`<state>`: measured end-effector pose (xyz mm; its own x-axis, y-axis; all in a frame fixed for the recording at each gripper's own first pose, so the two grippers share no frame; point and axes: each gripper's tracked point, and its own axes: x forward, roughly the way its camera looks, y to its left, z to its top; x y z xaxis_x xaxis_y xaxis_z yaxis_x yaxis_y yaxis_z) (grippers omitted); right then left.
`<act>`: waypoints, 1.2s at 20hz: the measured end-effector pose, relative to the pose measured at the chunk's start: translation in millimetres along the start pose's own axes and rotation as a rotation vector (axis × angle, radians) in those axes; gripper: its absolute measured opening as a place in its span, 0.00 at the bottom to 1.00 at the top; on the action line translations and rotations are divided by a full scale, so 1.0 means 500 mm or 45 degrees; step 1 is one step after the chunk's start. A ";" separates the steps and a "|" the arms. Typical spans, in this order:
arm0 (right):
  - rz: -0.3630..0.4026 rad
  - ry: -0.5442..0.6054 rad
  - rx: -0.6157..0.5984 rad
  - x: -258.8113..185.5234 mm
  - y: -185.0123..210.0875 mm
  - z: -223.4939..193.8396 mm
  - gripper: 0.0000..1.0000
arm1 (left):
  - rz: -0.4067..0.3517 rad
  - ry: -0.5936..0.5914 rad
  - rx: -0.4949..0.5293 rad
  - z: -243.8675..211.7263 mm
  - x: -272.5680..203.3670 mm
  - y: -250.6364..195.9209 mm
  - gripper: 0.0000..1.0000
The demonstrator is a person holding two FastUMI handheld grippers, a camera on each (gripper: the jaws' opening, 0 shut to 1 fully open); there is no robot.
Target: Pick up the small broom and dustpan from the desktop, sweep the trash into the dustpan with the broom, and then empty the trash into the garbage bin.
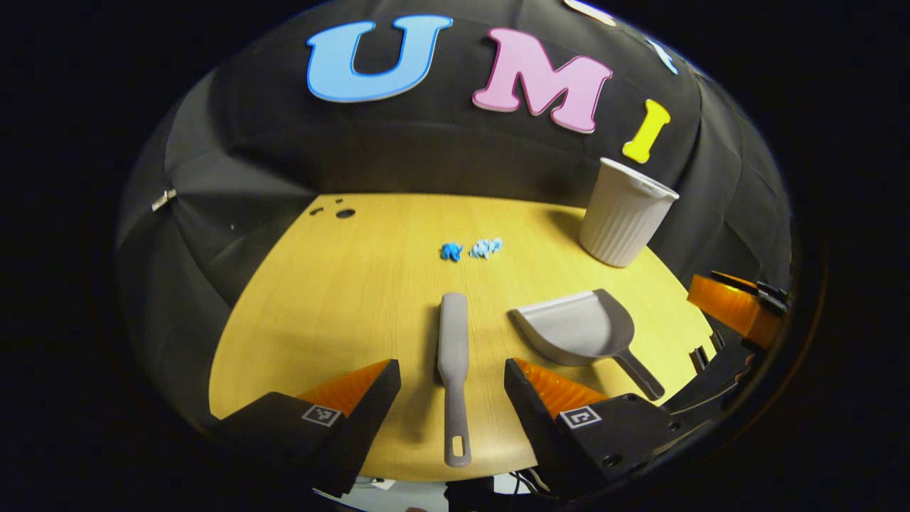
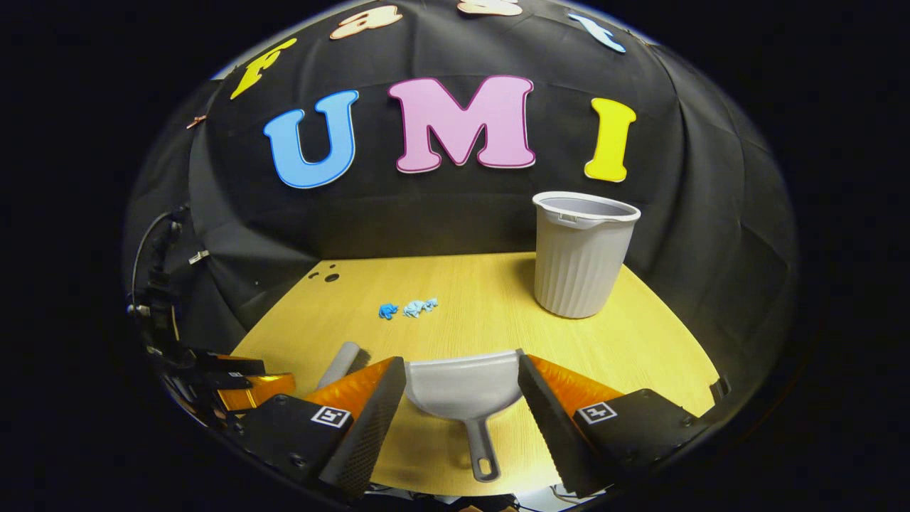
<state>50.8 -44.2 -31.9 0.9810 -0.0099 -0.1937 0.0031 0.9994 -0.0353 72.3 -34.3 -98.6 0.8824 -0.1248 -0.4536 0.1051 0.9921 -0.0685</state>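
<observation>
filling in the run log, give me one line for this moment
phase: pre-grasp | left gripper: open over broom | right gripper: open over dustpan | trash: unswept | bin: upright

wooden desktop [image 1: 341, 299], broom [image 1: 453, 355], dustpan [image 1: 579, 331], bin [image 1: 624, 213], trash [image 1: 473, 249]

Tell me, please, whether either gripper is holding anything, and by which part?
Nothing is held: the broom and dustpan lie between open fingers.

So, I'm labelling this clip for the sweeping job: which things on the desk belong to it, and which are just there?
For the job:
broom
dustpan
blue trash
bin
left tool, open, over the broom
right tool, open, over the dustpan

Just there:
holes in the desk
</observation>
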 end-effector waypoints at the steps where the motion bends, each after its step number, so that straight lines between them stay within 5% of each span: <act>1: 0.002 0.022 0.003 0.005 -0.006 -0.007 0.99 | 0.002 0.051 -0.011 -0.013 0.017 -0.001 0.95; 13: 0.070 0.176 -0.006 0.062 -0.054 -0.047 0.99 | 0.084 0.546 0.089 -0.124 0.171 0.004 0.93; 19: 0.046 0.229 0.041 0.073 -0.104 -0.061 0.99 | 0.128 0.659 0.115 -0.138 0.206 0.019 0.82; 21: 0.048 0.267 0.061 0.075 -0.111 -0.079 0.99 | 0.121 0.672 0.136 -0.143 0.217 0.020 0.76; 24: 0.050 0.341 0.078 0.074 -0.117 -0.110 0.99 | 0.120 0.644 0.138 -0.140 0.221 0.013 0.47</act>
<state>76.0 -104.9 -91.0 0.8944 0.0283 -0.4463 -0.0141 0.9993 0.0351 138.5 -42.3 -211.5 0.5611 0.0010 -0.8277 0.1062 0.9916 0.0733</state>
